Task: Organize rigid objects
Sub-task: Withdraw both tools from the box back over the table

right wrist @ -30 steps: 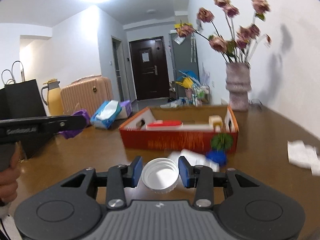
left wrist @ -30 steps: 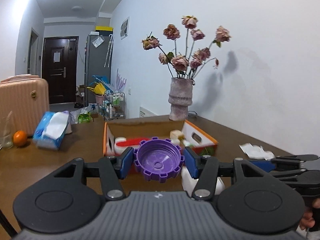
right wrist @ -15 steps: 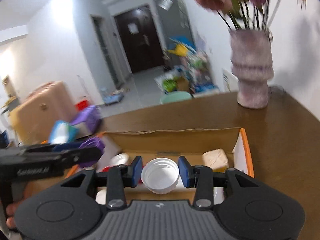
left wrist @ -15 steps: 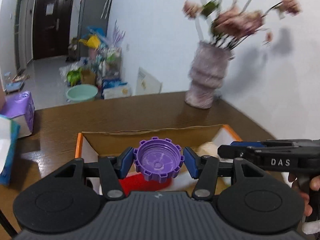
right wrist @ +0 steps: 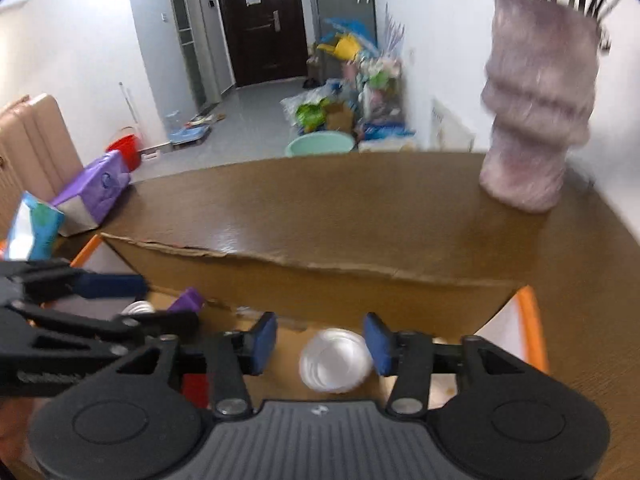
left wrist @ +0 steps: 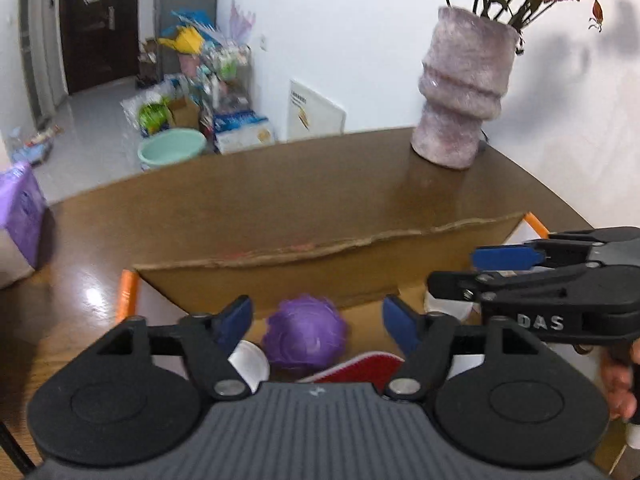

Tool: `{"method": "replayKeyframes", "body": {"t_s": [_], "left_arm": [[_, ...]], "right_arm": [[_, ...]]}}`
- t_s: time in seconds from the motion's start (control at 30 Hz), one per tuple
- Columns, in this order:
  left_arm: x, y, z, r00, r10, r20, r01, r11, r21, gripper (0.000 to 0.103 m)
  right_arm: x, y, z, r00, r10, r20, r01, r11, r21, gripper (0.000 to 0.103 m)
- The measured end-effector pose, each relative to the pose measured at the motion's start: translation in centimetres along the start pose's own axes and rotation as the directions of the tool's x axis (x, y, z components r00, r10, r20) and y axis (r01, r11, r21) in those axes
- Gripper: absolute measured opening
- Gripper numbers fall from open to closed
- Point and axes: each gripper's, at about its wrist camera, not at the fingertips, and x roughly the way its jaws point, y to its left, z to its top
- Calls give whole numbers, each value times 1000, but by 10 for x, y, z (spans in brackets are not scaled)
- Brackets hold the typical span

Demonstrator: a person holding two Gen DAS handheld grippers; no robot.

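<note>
I am inspecting the moment of release over the open corrugated cardboard box with orange edges (left wrist: 360, 252), which is sitting on the glossy brown wooden bench (left wrist: 280, 192).

Left claw (left wrist: 316, 322): its jaws are opening, blue pads standing clear on both sides of the purple ridged plastic cap (left wrist: 306, 338). The cap is blurred and appears to be dropping free into the box, just beside a small white round lid (left wrist: 250, 364) and a red flat-topped item (left wrist: 360, 368) at the near edge.

Right claw (right wrist: 318, 342): its jaws are also opening. The white threaded plastic cap (right wrist: 334, 360) is lying between the pads, close to the right-hand one, but I am judging it no longer pinched; it is blurred and sitting over the box floor.

Handling, as I am judging it: both caps are light, stiff, thin-walled plastic. The purple cap's notched rim is offering good purchase; the white one is smoother and likelier to slip. Either is best taken across the rim. Neither looks fragile, so a short drop should be harmless, though they may roll.

A fuzzy pinkish-grey stepped vase (left wrist: 464, 92) is standing far right on the bench, well apart from the box.
</note>
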Motion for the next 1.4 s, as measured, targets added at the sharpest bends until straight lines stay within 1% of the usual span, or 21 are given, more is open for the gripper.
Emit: {"method": "replayKeyframes", "body": {"t_s": [0.07,0.1,0.2,0.27,0.43,0.5,0.57,0.63,0.73,0.8,0.87,0.9,0.97,1.03,1.07,1.13,1.2,1.27,1.33,1.4], "left_arm": [[-11,-1,-1,1000,2,5,-2,1000,-2,77],[-18,-2,-1,1000,8,6,-8,1000,-1,80],[-42,-8,1,999,45,28,-46,999,13,83],[-65,-10,2,997,61,46,-62,998,17,85],[-125,-19,2,991,93,95,-96,995,24,92],[-151,-25,-3,989,103,109,-108,994,34,100],[-176,-32,-13,986,110,123,-117,992,49,101],[-199,-39,-26,983,121,139,-131,990,60,101],[-233,-47,-53,973,138,183,-152,986,67,101],[-253,-49,-70,961,156,230,-171,984,50,103],[-268,-53,-88,942,190,278,-203,979,20,103],[-275,-56,-99,928,212,305,-225,974,5,103],[-286,-62,-119,902,235,363,-251,968,-4,103],[-298,-66,-142,880,245,407,-262,965,-15,103],[-302,-69,-151,874,246,419,-260,965,-23,103],[-312,-74,-173,869,235,435,-245,969,-35,103],[-320,-77,-194,870,227,438,-233,972,-42,103],[-329,-84,-218,871,212,444,-217,975,-40,103],[-337,-94,-242,873,195,446,-209,978,-17,103],[-349,-103,-268,870,185,458,-206,979,-4,103]], "right_arm": [[-9,0,1,1000,9,-2,-9,1000,2,54],[-15,0,2,1000,8,2,-8,1000,-1,54],[-40,2,2,1000,-2,20,2,1000,-12,56],[-63,2,3,999,-3,34,3,1000,-10,60],[-129,13,0,996,-22,81,25,999,-41,64],[-155,19,-4,995,-23,100,29,998,-56,68],[-180,26,-13,992,-20,122,29,997,-73,72],[-201,32,-24,989,-12,149,25,996,-82,73],[-226,42,-49,980,-22,195,41,995,-96,73],[-242,50,-66,970,-42,241,70,992,-106,73],[-260,59,-85,945,-61,321,103,988,-116,73],[-267,63,-96,929,-67,364,118,986,-118,73],[-282,72,-121,894,-67,442,136,983,-127,76],[-293,80,-145,866,-58,497,144,980,-136,77],[-298,83,-154,857,-56,512,148,979,-141,77],[-310,90,-180,842,-66,536,162,978,-133,79],[-320,95,-208,834,-72,547,158,981,-111,80],[-331,99,-236,833,-76,549,146,986,-86,82],[-336,101,-261,835,-86,544,139,989,-56,85],[-344,107,-289,839,-103,535,143,989,-34,86]]}}
